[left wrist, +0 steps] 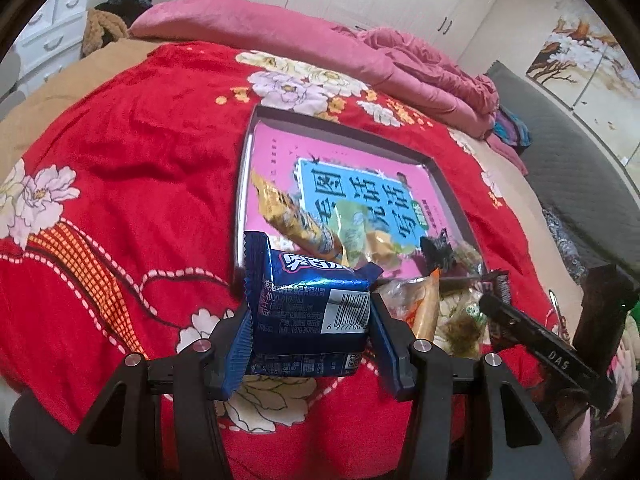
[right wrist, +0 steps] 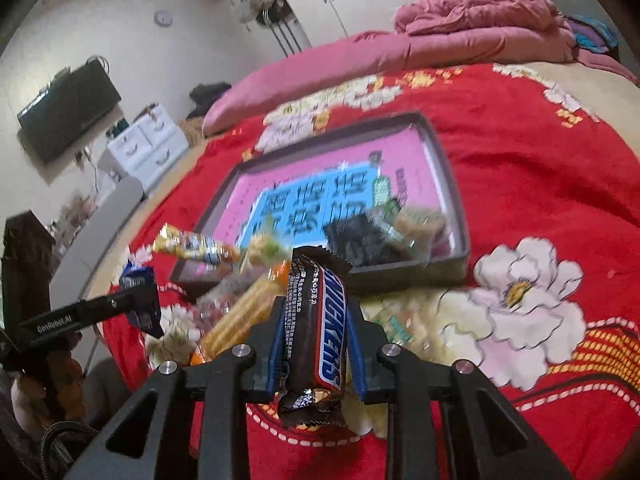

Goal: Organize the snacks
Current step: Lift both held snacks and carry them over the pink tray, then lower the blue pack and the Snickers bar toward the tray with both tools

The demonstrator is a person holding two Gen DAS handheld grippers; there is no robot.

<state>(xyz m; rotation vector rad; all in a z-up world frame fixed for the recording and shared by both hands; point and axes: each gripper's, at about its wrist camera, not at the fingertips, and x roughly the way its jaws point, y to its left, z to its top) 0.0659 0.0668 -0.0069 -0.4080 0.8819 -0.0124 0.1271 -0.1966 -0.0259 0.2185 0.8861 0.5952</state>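
My left gripper (left wrist: 307, 320) is shut on a blue Oreo pack (left wrist: 308, 300) and holds it above the red floral blanket, just short of the grey tray (left wrist: 241, 184). My right gripper (right wrist: 316, 320) is shut on a brown Snickers bar (right wrist: 316, 324), held over a loose pile of snacks (right wrist: 240, 316) in front of the tray (right wrist: 448, 168). In the tray, on a pink book, lie a yellow wafer pack (left wrist: 292, 216), a green pack (left wrist: 352, 228) and a black pack (right wrist: 360, 240). The other gripper shows at the right in the left wrist view (left wrist: 532, 336).
A folded pink quilt (left wrist: 400, 60) lies along the far side of the bed. A white drawer chest (right wrist: 148, 144) and a wall TV (right wrist: 68, 108) stand past the bed's left side. White wardrobes line the back wall.
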